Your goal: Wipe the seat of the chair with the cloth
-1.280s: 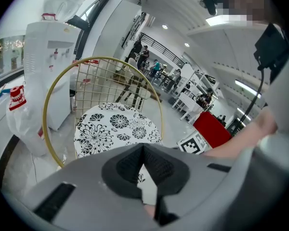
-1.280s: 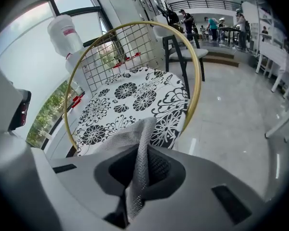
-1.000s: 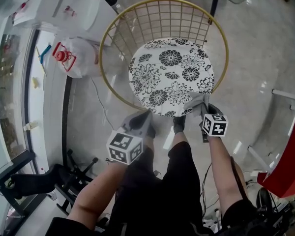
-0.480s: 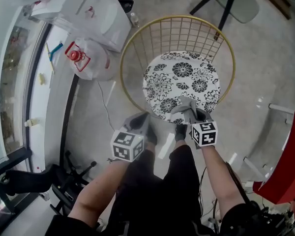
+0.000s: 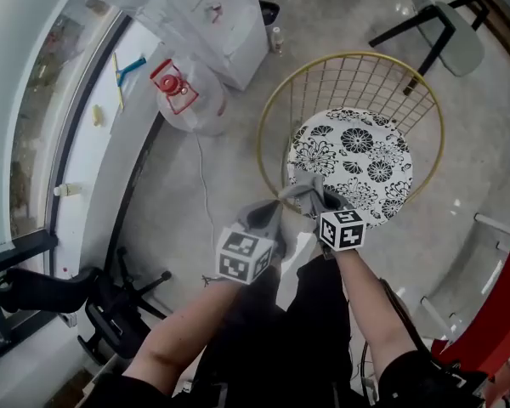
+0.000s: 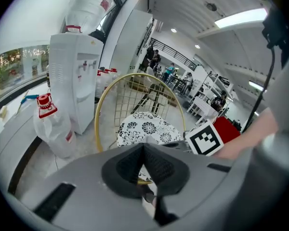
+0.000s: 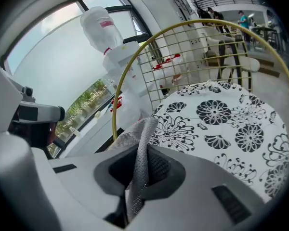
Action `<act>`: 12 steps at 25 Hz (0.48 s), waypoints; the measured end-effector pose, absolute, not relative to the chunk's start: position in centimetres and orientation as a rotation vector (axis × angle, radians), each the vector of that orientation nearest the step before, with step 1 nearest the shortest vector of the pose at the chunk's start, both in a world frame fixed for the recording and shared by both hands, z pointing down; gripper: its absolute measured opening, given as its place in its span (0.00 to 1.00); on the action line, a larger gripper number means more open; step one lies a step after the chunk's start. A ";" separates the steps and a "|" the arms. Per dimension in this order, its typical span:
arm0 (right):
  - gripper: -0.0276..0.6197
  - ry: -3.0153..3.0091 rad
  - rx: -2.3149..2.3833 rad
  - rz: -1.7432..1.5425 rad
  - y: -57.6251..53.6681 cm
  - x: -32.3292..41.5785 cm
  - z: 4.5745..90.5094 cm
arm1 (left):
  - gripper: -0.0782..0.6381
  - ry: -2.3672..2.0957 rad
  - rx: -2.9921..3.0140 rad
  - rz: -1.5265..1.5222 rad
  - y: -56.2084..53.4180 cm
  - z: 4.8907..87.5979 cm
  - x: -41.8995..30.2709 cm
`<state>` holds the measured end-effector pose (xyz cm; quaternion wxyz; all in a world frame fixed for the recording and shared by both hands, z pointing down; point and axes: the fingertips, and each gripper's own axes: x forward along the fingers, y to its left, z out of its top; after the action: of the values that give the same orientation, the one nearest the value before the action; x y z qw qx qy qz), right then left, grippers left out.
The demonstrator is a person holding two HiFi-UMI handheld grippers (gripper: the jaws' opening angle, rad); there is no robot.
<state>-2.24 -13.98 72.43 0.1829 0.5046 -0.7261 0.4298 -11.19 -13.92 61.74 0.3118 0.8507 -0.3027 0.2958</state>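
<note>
Here the right claw (image 7: 140, 163) pinches the cloth (image 7: 144, 131) at the seat (image 7: 221, 121) edge; left claw (image 6: 144, 163) pressed together.

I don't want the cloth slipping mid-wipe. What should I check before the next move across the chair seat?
1. Cloth gripped: ok. The right gripper has its jaws closed on the grey cloth.
2. Cloth touching the floral seat: cannot tell. In the head view it sits at the seat's near edge.
3. Cloth showing beyond the jaws: ok. A fold sticks out past them.
4. Seat free of other items: ok.
5. Left gripper out of the path: ok. It is shut, empty and off the seat, outside the gold rim.
</note>
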 end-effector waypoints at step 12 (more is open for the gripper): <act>0.08 -2.011 1.245 1.218 -16.9 -4.5 78.6 | 0.12 -0.841 2.180 0.800 -14.7 63.2 -10.3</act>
<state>-4.49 -16.91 78.65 0.2385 0.4545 -0.7341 0.4446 -10.29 -14.66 63.16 0.3295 0.8334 -0.3215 0.3058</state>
